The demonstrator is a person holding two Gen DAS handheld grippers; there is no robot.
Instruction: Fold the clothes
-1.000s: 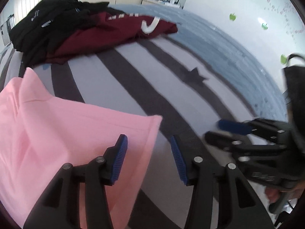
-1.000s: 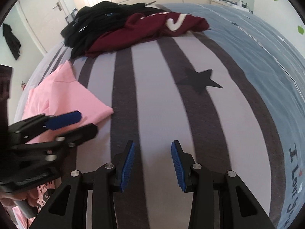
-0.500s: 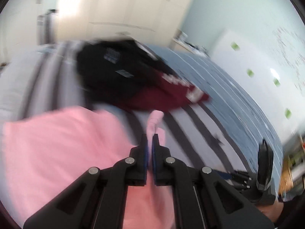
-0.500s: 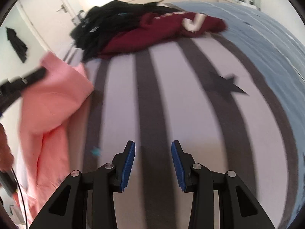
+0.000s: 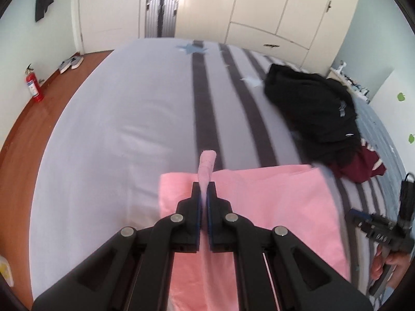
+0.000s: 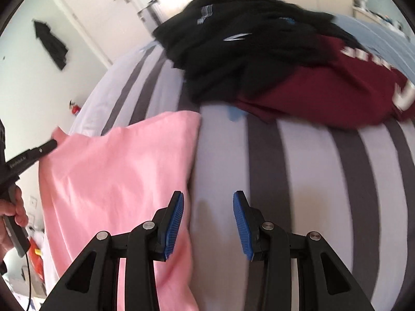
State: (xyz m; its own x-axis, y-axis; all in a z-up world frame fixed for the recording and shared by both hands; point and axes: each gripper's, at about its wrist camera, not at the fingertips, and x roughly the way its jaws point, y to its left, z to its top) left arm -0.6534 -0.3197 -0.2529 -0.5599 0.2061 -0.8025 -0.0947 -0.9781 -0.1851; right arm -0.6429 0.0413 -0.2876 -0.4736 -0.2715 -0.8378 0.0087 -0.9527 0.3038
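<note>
Left tool (image 5: 204, 194): clamped tight on a pinched edge of pink garment (image 5: 272, 207), a tuft of cloth poking out past the tips toward 12 o'clock. Garment partly raised, hanging from the clamp, remainder draped below and toward 3 o'clock over the bed (image 5: 116, 129).

Right tool (image 6: 208, 223): partly open, nothing between the blue pads (image 6: 176, 223); hovering over the striped bedcover, pink cloth just beside the left pad at 9 o'clock. Same tool visible in left wrist view at 4 o'clock, gripped by a hand (image 5: 386, 267).

Further out: heap of black clothes (image 6: 246, 39) at 12 o'clock in right wrist view, maroon shirt (image 6: 324, 96) partly beneath it toward 2 o'clock. Both crumpled, unfolded.

Progress, as judged: early. Pink garment only lifted, no finished fold evident. Remaining: second corner to be taken, fold completed, then black and maroon items.
</note>
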